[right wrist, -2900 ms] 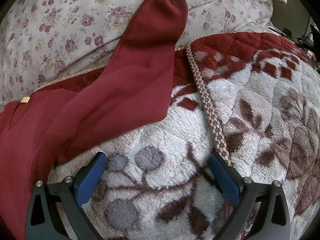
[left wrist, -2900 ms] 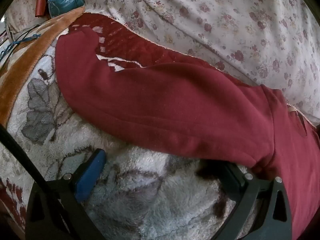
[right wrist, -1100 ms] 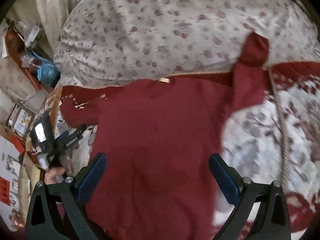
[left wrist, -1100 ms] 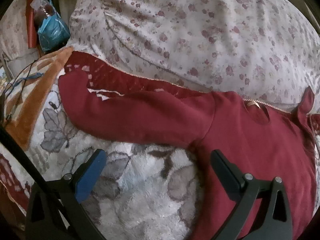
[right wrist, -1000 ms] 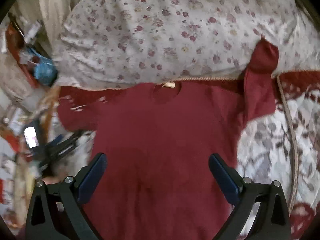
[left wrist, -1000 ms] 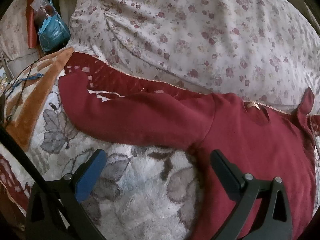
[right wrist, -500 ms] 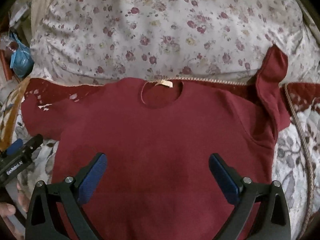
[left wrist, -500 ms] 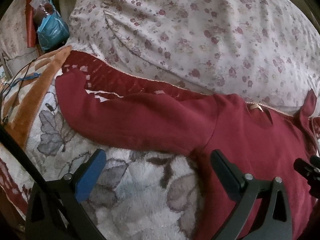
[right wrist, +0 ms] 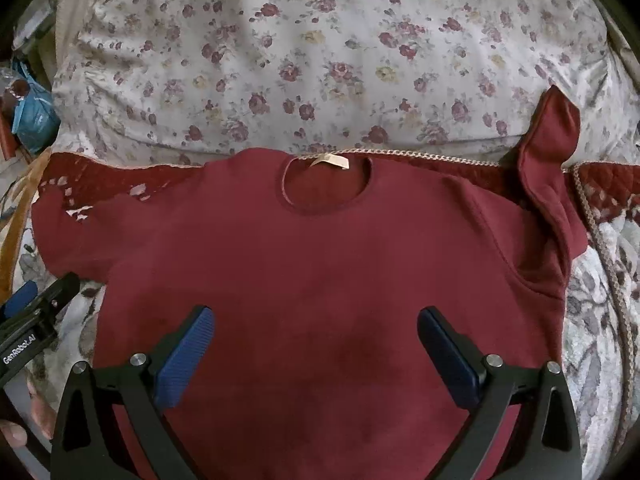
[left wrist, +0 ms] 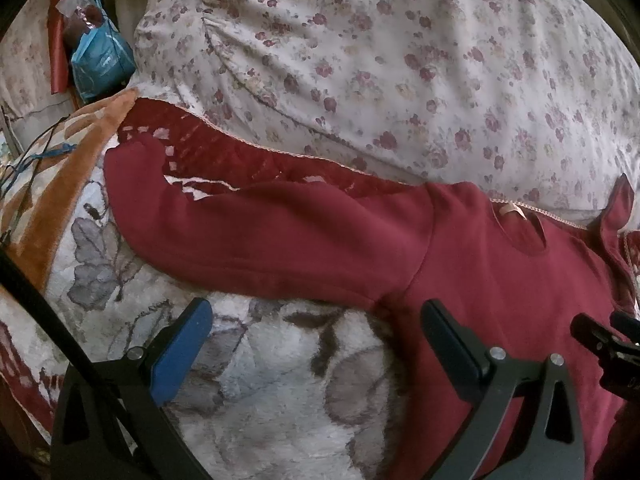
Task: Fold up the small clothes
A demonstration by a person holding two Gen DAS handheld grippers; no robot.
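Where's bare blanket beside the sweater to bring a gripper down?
Bare fleece blanket lies below the spread left sleeve, under the open left gripper. More shows right of the bunched right sleeve. The sweater fills the middle under the open right gripper; the floral quilt crowds the far edge.

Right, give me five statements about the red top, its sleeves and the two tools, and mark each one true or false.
1. The red top lies spread out with its neck hole showing. True.
2. The right tool is shut on the top. False: its jaws are open and hold nothing.
3. The right sleeve lies flat and straight. False: it is bent, its cuff up against the floral quilt.
4. The left sleeve stretches out over the plush blanket. True.
5. The left tool grips the sleeve cuff. False: it is open, empty.
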